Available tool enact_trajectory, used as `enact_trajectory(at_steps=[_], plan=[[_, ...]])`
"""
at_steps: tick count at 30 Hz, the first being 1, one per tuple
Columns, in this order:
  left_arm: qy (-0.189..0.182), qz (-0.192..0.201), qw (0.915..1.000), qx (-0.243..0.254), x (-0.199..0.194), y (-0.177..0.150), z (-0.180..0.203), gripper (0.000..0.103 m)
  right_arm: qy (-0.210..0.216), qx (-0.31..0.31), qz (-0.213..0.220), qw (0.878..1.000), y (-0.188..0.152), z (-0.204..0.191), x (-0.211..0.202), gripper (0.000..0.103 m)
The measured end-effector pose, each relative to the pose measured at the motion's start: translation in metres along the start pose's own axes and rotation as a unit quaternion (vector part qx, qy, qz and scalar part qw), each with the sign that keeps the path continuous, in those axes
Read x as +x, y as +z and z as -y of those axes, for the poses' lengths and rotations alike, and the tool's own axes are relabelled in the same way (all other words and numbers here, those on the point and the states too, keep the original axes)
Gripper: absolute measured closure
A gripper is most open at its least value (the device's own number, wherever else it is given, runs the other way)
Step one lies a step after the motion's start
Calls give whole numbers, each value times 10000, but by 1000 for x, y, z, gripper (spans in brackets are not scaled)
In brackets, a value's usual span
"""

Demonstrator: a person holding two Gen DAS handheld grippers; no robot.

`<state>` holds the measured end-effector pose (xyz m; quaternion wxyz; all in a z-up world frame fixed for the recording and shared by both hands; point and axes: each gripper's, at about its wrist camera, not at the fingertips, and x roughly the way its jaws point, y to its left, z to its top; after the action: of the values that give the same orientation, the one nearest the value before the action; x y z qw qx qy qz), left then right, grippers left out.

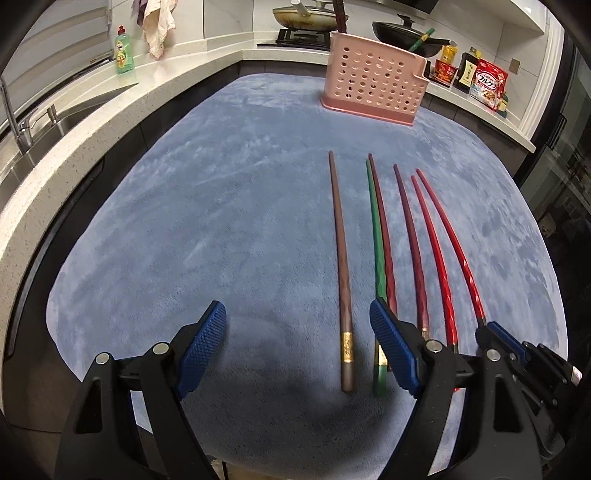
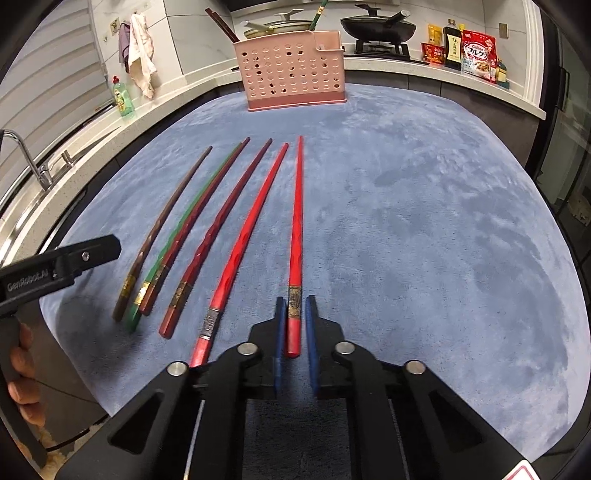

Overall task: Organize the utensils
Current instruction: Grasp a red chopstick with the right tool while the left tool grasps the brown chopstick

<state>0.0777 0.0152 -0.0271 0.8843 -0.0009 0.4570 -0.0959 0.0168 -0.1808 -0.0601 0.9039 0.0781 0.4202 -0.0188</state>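
Several chopsticks lie side by side on a blue mat [image 1: 207, 192]: brown [image 1: 341, 258], green [image 1: 373, 221], dark red [image 1: 384, 236], maroon [image 1: 409, 240] and two bright red. My right gripper [image 2: 295, 306] is shut on the rightmost red chopstick [image 2: 296, 221] near its banded end, which lies on the mat. The other red one [image 2: 255, 218] lies just left of it. My left gripper [image 1: 297, 314] hangs open over the mat, with the brown chopstick's thick end between its fingers, untouched. A pink perforated holder [image 2: 291, 70] stands at the mat's far edge with a few chopsticks in it.
A sink and faucet [image 1: 14, 122] line the left counter, with a green soap bottle [image 1: 123, 51]. Pans [image 2: 376, 26] sit on the stove behind the holder. Food packets [image 2: 478, 55] stand at the back right. A hand [image 2: 26, 376] holds the left gripper's handle.
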Motion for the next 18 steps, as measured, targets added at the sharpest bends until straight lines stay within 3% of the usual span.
enact_trajectory(at_steps=[7, 11, 15, 18], plan=[[-73, -131, 9999, 58, 6, -8, 5, 28, -37, 198, 37, 9998, 0, 9, -1, 96], [-101, -272, 9995, 149, 13, -14, 9, 43, -40, 196, 41, 9998, -1, 9, -1, 96], [-20, -243, 9994, 256, 13, -17, 12, 47, -24, 216, 46, 9998, -1, 10, -1, 96], [9, -244, 9992, 302, 13, -18, 13, 58, -26, 212, 49, 9998, -1, 10, -1, 96]])
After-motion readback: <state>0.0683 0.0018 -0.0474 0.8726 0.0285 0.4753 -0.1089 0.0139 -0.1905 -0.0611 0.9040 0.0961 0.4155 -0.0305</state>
